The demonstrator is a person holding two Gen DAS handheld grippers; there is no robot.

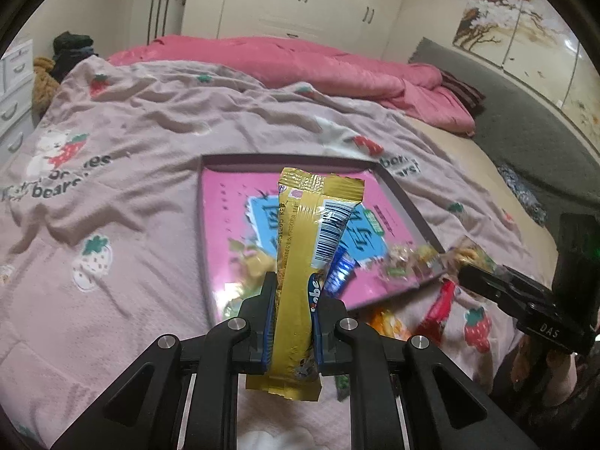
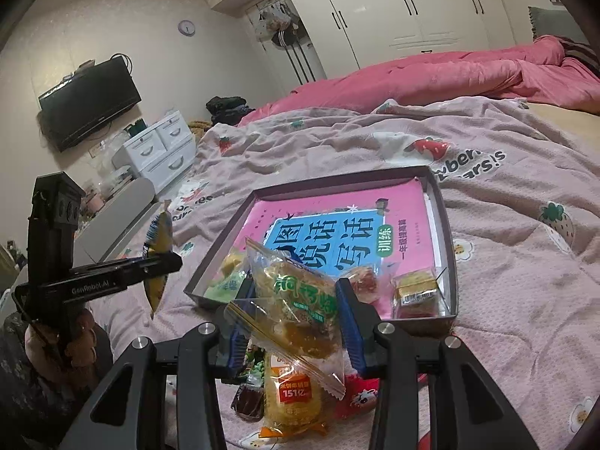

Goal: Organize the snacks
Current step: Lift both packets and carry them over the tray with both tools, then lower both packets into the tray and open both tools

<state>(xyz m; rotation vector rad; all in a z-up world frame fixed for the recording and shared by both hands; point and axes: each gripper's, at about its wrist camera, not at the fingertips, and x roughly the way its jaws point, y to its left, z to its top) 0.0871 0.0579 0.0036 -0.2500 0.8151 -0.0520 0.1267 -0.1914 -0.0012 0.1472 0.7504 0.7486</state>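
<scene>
Likely light and limp, both packets, crackly film over soft filling, slick on the outside and easy to crush if squeezed hard; best taken across the padded middle rather than by the flat crimped ends, which would slide or fold. Left gripper [image 1: 294, 322] pressed together on a long gold wrapper [image 1: 305, 247], pinched low on its length so that most of the packet stands up free above the jaws, held in the air over the near edge of the shallow grey box [image 1: 403, 198]. Gold foil, a white barcode patch on a blue-green panel, crimped top edge slightly bent. Right gripper [image 2: 296, 311] pinching a clear cake packet [image 2: 300, 300] between the blue pads, jaws part way apart around its bulk, lifted just short of the box's near wall [image 2: 452, 262]. Transparent film, green lettering, brownish pastry inside, one corner sticking out toward the camera. Inside the box, a pink workbook [image 2: 337, 232] lining the floor and a small square wrapped cake [image 2: 414, 288] at the near right corner. More loose snacks [image 2: 288, 393] on the strawberry-print blanket [image 2: 525, 262] below the right gripper, not yet boxed
</scene>
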